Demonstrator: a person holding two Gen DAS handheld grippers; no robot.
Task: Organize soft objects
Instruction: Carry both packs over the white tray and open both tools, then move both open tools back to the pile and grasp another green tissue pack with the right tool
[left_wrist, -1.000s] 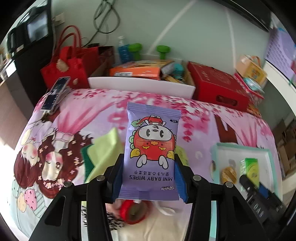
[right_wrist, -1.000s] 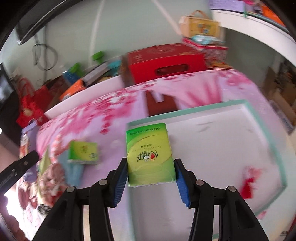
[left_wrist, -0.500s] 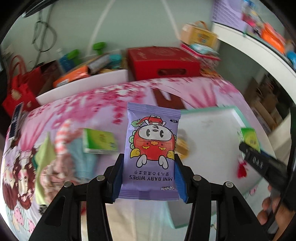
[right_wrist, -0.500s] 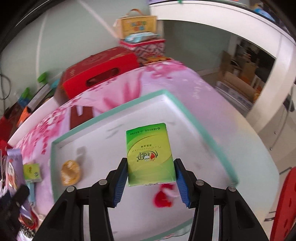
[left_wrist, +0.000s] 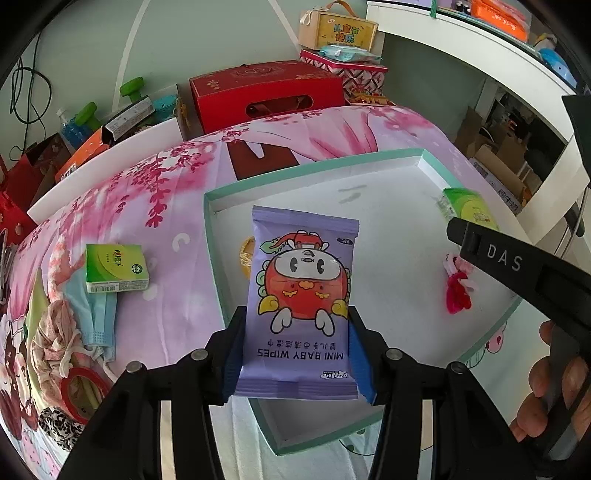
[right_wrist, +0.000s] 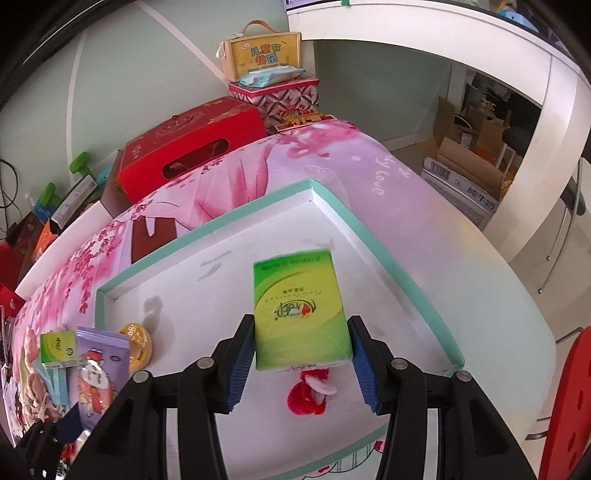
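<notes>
Hovering over the tray (right_wrist: 388, 258): left hand-held gripper (left_wrist: 295, 347) clamps the wipes (left_wrist: 301, 295), right hand-held gripper (right_wrist: 303, 350) pinches the tissues (right_wrist: 299, 310). Best lowered flat onto bare tray floor just ahead, clear of the pink clip (right_wrist: 308, 395) beneath.

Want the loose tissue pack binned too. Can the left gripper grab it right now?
Probably not: the left gripper is shut on the baby wipes. The tissue pack itself lies uncovered.
</notes>
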